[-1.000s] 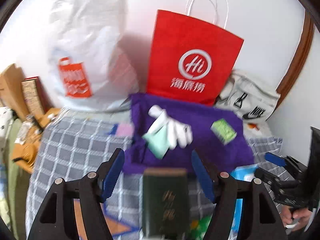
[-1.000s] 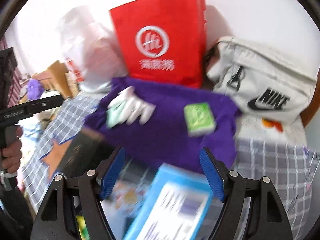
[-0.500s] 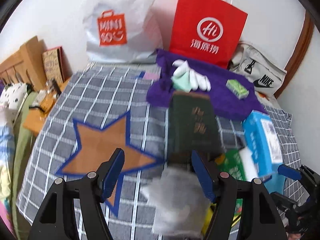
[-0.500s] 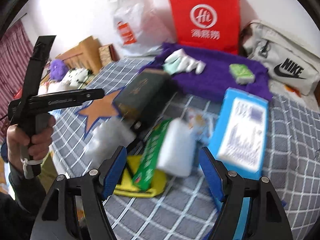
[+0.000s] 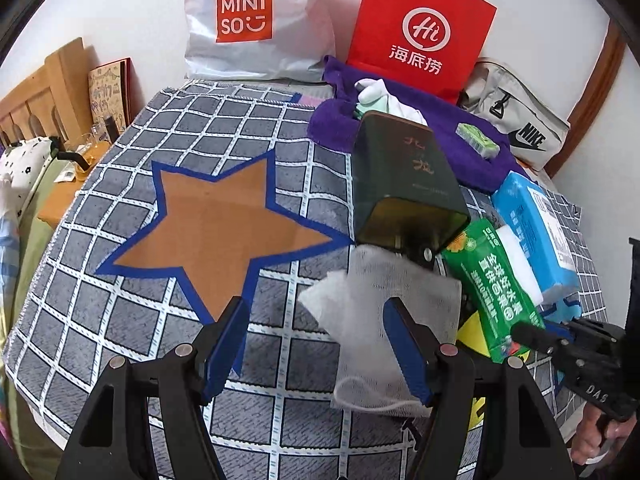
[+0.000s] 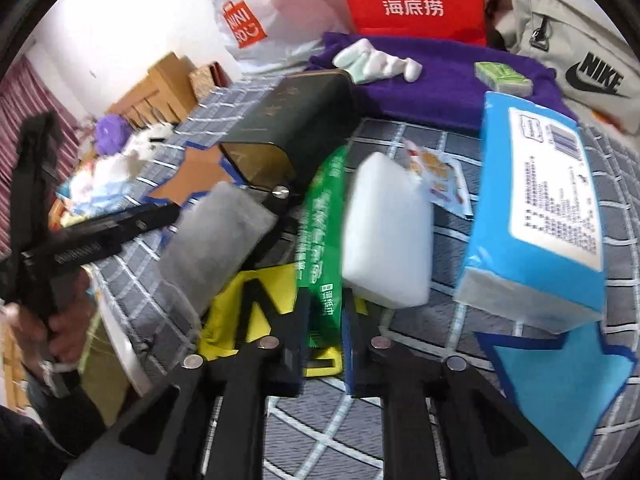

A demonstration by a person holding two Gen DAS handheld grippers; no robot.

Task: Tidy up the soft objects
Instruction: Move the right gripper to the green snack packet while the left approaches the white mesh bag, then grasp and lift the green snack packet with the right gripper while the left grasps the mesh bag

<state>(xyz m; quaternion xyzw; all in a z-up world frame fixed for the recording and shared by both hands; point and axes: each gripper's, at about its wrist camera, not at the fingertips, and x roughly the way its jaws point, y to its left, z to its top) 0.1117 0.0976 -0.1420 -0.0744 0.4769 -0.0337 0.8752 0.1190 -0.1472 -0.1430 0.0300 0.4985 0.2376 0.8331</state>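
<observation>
The left tool [image 5: 316, 344] stands released, its blue pads wide apart above the checked grey blanket [image 5: 132, 316], and nothing sits between them. The white mesh pouch [image 5: 384, 308] lies just beside its right pad, partly behind it, with a cord loop trailing from its near end. The pouch's far end touches the dark green tin [image 5: 404, 176], which lies on its side with its open mouth facing the camera. Left of the tin is the orange star [image 5: 224, 224] edged in blue on the blanket.

The right tool [image 6: 325, 334] has just been closing and is now clenched on the near end of the green tissue pack [image 6: 322, 240]; the pads press its narrow edge from both sides. The pack stands on edge over a yellow sheet [image 6: 236, 312], between the grey-looking mesh pouch [image 6: 216, 240] and the white sponge block [image 6: 388, 232], which leans against it. Right of the sponge lies the blue tissue pack [image 6: 536, 216], one end over a blue arrow [image 6: 560, 380] on the blanket.

At the far end a purple towel [image 5: 468, 148] carries white gloves [image 5: 380, 96] and a small green packet [image 5: 478, 136]. Behind it stand a red paper bag [image 5: 416, 28] and a white plastic bag [image 5: 256, 20], with a grey sling bag [image 5: 520, 120] to the right
</observation>
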